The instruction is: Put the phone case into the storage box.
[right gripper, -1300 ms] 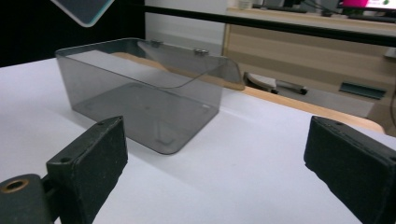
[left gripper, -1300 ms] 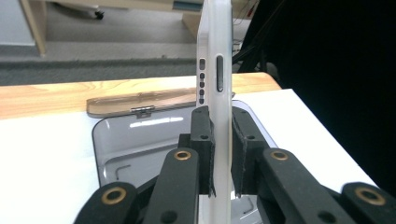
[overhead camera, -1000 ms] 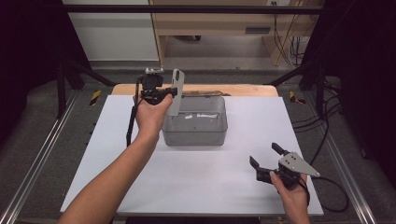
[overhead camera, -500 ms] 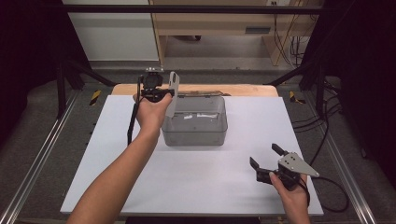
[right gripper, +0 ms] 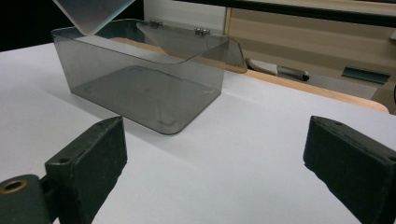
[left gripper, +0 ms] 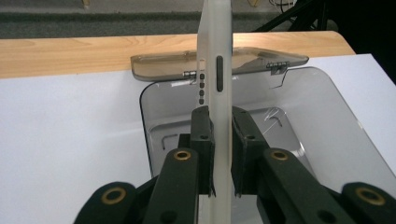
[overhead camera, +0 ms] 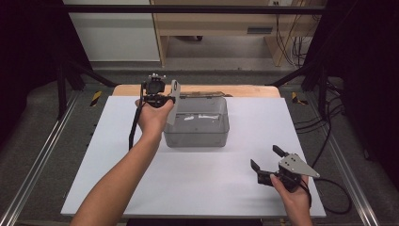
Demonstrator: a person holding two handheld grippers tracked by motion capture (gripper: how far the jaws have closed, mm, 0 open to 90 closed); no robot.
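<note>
high view:
- box [overhead camera: 196, 123]: clear smoky plastic, middle-far part of the white surface [overhead camera: 103, 155], lid hinged open and lying back toward the wooden far edge
- left gripper [overhead camera: 165, 101]: held at the box's left-far corner, pinching a pale flat phone case [overhead camera: 173, 102] that stands on edge, tilted, its lower end over the box's left rim
- left hand [overhead camera: 153, 115]: wrapped around the gripper body just left of the box, forearm coming up from the bottom edge
- right gripper [overhead camera: 266, 163]: well apart from the box, toward its near right, low over the surface, jaws spread, nothing between them
- right hand [overhead camera: 291, 190]: grips it from below, cable trailing off to the right

left gripper view:
- left gripper [left gripper: 220, 149]: jaws pressed onto the case from both sides
- case [left gripper: 215, 70]: edge-on, upright, whitish translucent, side slot and small button holes visible, rising above the jaws
- box [left gripper: 322, 121]: directly under and behind the case, open, inside bare
- lid [left gripper: 261, 58]: tipped back over the wood strip [left gripper: 65, 53]

right gripper view:
- right gripper [right gripper: 212, 163]: jaws wide apart, only white surface [right gripper: 243, 154] between them
- box [right gripper: 140, 86]: ahead and to the left, open top, lid hanging back behind it
- case [right gripper: 91, 11]: one corner dips over the box's far-left corner; contact with the rim can't be told
</note>
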